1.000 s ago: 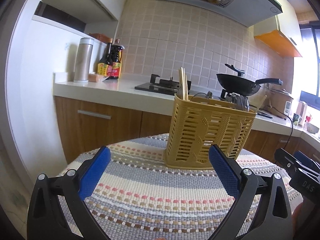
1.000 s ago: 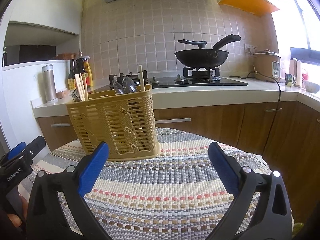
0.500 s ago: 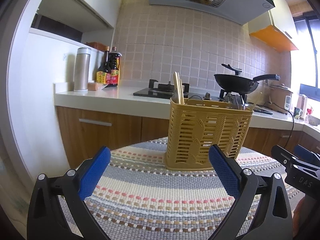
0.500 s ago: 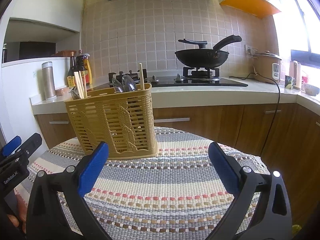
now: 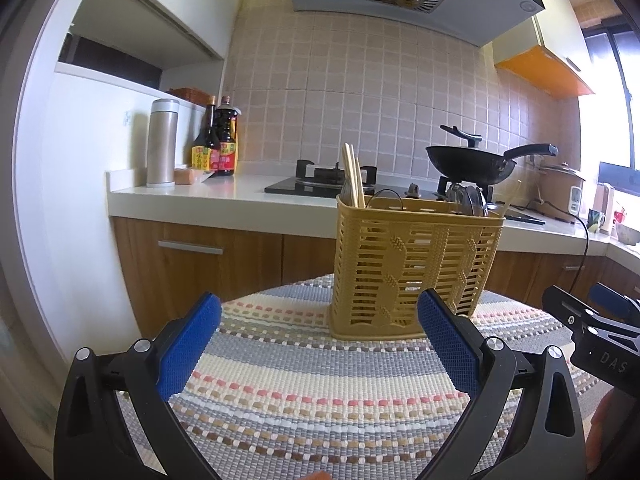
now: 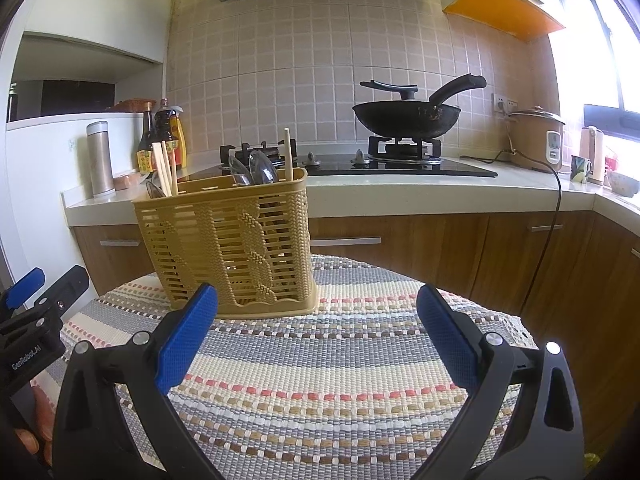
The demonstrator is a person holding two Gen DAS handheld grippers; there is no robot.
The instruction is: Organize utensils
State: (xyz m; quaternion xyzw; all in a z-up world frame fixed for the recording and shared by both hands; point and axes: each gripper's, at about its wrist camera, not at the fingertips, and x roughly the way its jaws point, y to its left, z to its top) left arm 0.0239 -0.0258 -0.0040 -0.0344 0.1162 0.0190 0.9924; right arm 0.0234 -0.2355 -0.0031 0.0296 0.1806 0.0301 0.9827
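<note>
A yellow slatted utensil basket (image 5: 412, 268) stands upright on a round table with a striped woven mat (image 5: 320, 392). It also shows in the right wrist view (image 6: 232, 244). Wooden chopsticks (image 5: 353, 180) and metal spoons (image 6: 256, 168) stick out of its top. My left gripper (image 5: 318, 344) is open and empty, low over the mat in front of the basket. My right gripper (image 6: 316, 336) is open and empty, to the right of the basket. Each gripper shows at the edge of the other's view.
Behind the table runs a kitchen counter (image 5: 224, 196) with wooden cabinets, a gas hob, a black wok (image 6: 408, 114), a steel flask (image 5: 162, 142), sauce bottles (image 5: 218, 140) and a rice cooker (image 6: 536, 138). The table edge lies close behind the basket.
Both grippers have tilted up and drawn back a little, so the basket sits lower and slightly farther in both views. Both stay open and empty.
</note>
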